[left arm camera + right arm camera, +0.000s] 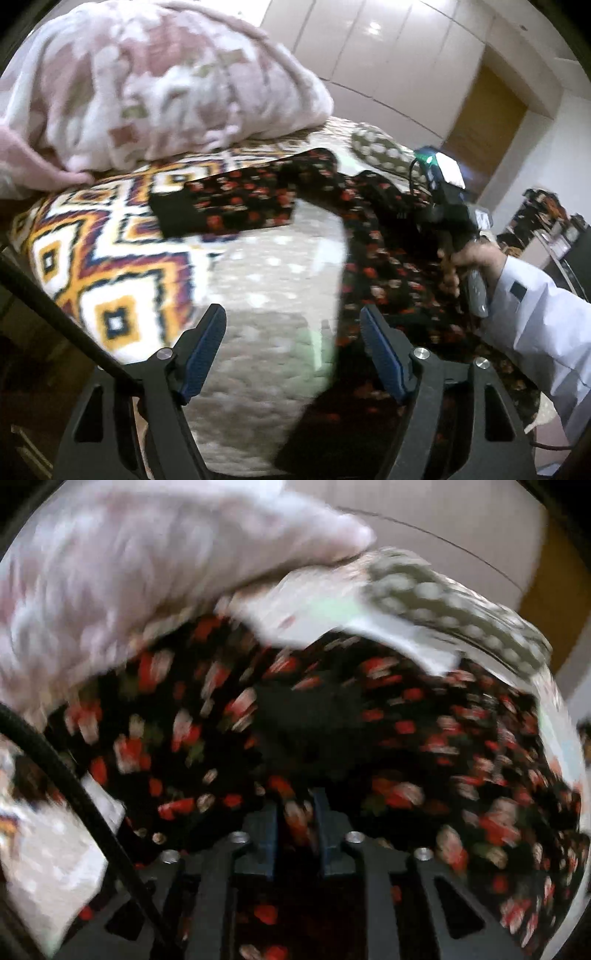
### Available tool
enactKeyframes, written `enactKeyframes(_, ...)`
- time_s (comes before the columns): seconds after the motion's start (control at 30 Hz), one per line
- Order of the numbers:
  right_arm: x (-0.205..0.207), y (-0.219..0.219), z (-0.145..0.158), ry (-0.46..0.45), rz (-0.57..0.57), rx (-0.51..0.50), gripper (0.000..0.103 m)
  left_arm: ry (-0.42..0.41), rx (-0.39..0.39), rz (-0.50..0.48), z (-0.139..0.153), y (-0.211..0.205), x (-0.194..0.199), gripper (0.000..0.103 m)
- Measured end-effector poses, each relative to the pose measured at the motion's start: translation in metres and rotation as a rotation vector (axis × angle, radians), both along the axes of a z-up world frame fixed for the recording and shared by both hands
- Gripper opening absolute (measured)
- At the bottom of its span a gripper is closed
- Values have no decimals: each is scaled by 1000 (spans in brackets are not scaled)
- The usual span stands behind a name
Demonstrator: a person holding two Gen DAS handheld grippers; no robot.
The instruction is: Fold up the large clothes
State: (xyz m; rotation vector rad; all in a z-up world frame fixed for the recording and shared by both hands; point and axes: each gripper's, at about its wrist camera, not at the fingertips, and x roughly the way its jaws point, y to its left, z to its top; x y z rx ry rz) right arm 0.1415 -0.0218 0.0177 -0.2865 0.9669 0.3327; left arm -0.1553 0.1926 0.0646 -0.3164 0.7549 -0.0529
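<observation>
Black floral garment [373, 258] sprawled loose over the beige bedspread [266, 302], sleeve flung across, barely folded, most of it left. Right gripper [297, 823] pinched on a bunch of that fabric; left gripper [293, 350] spread wide, holding nothing. Pink blanket [155, 81] heaped behind.

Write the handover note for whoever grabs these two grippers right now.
Left gripper: open, empty, hovering over the beige bedspread beside the garment's edge.
Right gripper: shut on the black floral garment, a fold of fabric pinched between its fingers.
Garment lies spread across the bed; one sleeve stretches onto the geometric-patterned blanket. A pink fleece blanket is heaped behind.
Done: the right side is gripped. No finished fold is visible.
Left: grip the garment with the left gripper too, then fold, probably sleeve first.
</observation>
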Motion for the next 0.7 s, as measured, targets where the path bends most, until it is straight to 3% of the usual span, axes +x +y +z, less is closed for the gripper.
enactKeyframes(0.07, -11, 10, -1, -68, 44, -47, 48, 8, -7, 19, -4, 10, 1, 74)
enactKeyframes(0.13, -21, 13, 6, -85, 108, -44, 48, 16, -17, 34, -8, 16, 3, 74)
enactKeyframes(0.27, -54, 0, 40, -98, 205, 32, 49, 22, -33, 44, -11, 15, 7, 74)
enactKeyframes(0.37, -83, -37, 75, -138, 186, 108, 49, 21, -24, 32, -10, 9, 8, 74)
enactKeyframes(0.47, -94, -108, 98, -200, 44, 103, 49, 22, -10, 14, -8, 1, 11, 74)
enactKeyframes(0.57, -87, -190, 100, -224, -156, 22, 49, 21, -14, -12, -5, -9, 20, 74)
enactKeyframes(0.63, -84, -246, 94, -193, -288, 16, 49, 11, -24, -42, 1, -21, 29, 74)
enactKeyframes(0.7, -89, -289, 87, -160, -372, 73, 49, -6, -19, -93, 12, -40, 43, 78)
